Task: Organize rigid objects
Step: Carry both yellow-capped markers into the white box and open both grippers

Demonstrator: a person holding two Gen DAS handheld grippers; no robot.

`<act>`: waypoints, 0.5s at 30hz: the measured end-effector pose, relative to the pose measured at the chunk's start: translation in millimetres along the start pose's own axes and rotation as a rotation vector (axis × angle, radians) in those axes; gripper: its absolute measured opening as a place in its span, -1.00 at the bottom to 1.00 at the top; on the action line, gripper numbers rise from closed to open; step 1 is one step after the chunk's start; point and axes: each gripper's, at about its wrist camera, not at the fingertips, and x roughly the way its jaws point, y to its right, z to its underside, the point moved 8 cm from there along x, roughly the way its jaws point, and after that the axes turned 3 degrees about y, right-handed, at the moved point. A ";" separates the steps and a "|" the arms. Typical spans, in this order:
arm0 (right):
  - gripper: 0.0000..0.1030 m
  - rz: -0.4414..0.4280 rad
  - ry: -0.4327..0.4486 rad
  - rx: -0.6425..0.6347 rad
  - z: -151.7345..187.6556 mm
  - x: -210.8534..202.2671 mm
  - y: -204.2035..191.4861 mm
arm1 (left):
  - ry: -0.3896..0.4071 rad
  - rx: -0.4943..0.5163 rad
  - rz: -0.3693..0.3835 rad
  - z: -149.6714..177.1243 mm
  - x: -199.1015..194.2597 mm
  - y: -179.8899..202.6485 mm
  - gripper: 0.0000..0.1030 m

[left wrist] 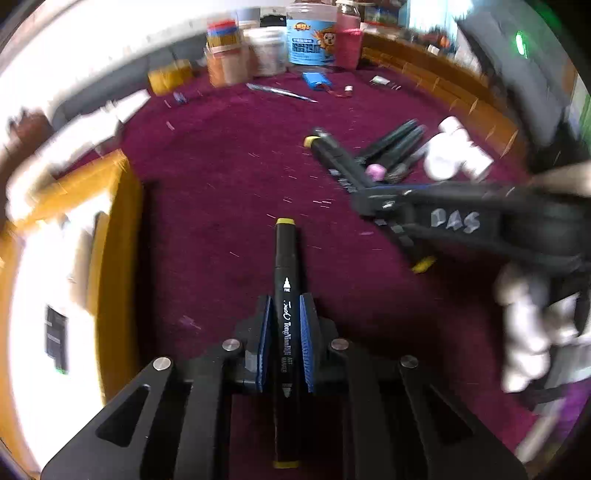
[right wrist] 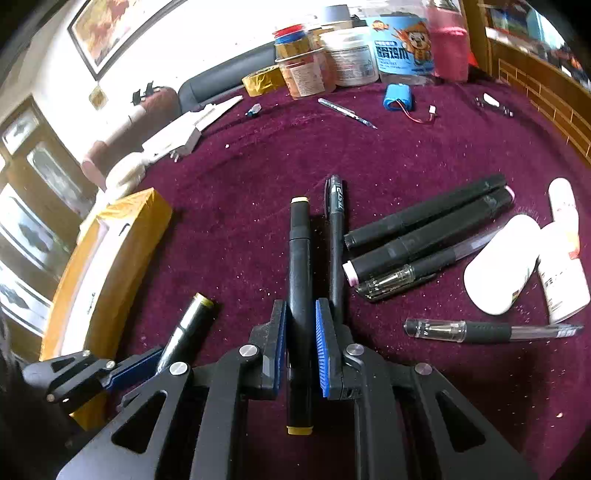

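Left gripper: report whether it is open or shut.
Shut: the left gripper has both blue pads against a yellow-capped black marker.

On the tabletop [right wrist: 240,206] in the right wrist view, jars [right wrist: 354,55] stand at twelve o'clock, markers [right wrist: 424,229] and bottles [right wrist: 498,266] at three, a box [right wrist: 110,251] at nine.

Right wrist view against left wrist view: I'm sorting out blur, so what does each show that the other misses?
Only the right wrist view shows the clear pen lying alone and the framed picture. Only the left shows "DAS" on the right gripper and a white-gloved hand. Both show the left gripper shut on a marker, the right gripper's marker, the blue battery and the jars.
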 end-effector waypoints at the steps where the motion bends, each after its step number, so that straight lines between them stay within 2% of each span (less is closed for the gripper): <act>1: -0.75 0.005 -0.001 -0.005 0.8 -0.8 -0.9 | -0.004 -0.045 0.054 0.7 -1.6 -0.7 -0.76; 4: -0.75 -0.020 -0.001 0.013 7.2 -6.2 -2.3 | 0.004 -0.185 0.195 6.6 -9.6 -11.1 -0.76; 7: -0.75 -0.045 0.008 0.019 12.1 -12.6 -5.8 | 0.036 -0.270 0.281 7.8 -20.9 -16.9 -0.76; 10: -0.75 -0.072 0.025 0.017 10.7 -23.0 -15.8 | 0.096 -0.329 0.350 4.6 -42.6 -24.5 -0.76; 15: -0.74 -0.156 0.044 -0.019 3.5 -46.7 -53.8 | 0.196 -0.404 0.408 0.5 -81.3 -49.2 -0.76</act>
